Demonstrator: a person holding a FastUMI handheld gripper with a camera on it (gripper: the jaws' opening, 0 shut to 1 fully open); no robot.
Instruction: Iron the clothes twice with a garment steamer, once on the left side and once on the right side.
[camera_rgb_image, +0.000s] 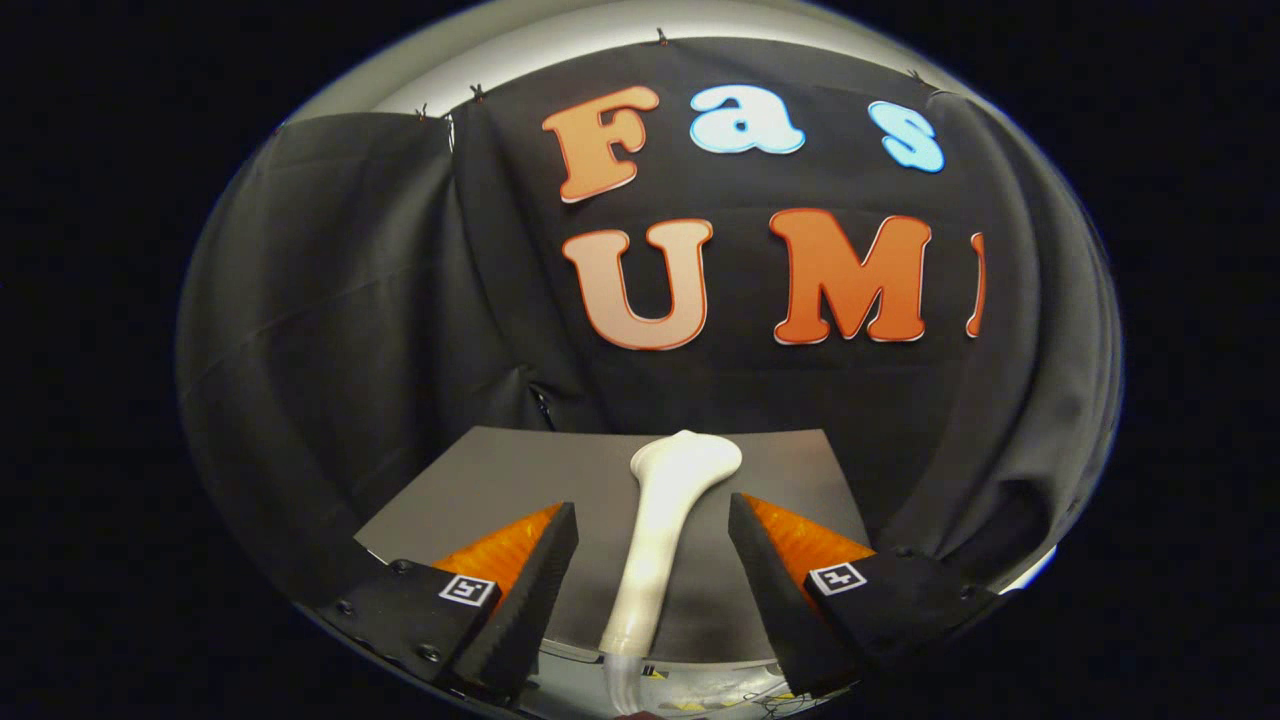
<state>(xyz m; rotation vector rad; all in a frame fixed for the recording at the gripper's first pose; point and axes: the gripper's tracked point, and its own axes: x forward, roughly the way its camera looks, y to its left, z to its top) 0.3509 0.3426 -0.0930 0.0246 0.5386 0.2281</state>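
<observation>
A flat dark grey desk with a matte top stood before the black cloth wall. Directly on it lay a white plastic garment steamer, its slim handle running from six o'clock toward twelve o'clock, its broad rounded head at the twelve o'clock end near the desk's far edge.

The claw was spread wide, its fingers flanking the handle without touching it.

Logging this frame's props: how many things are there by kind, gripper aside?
Steamer: 1, white, between the open fingers, neither touching it
Grey board under it: 1
Black cloth wall: 1
Total: 3
</observation>
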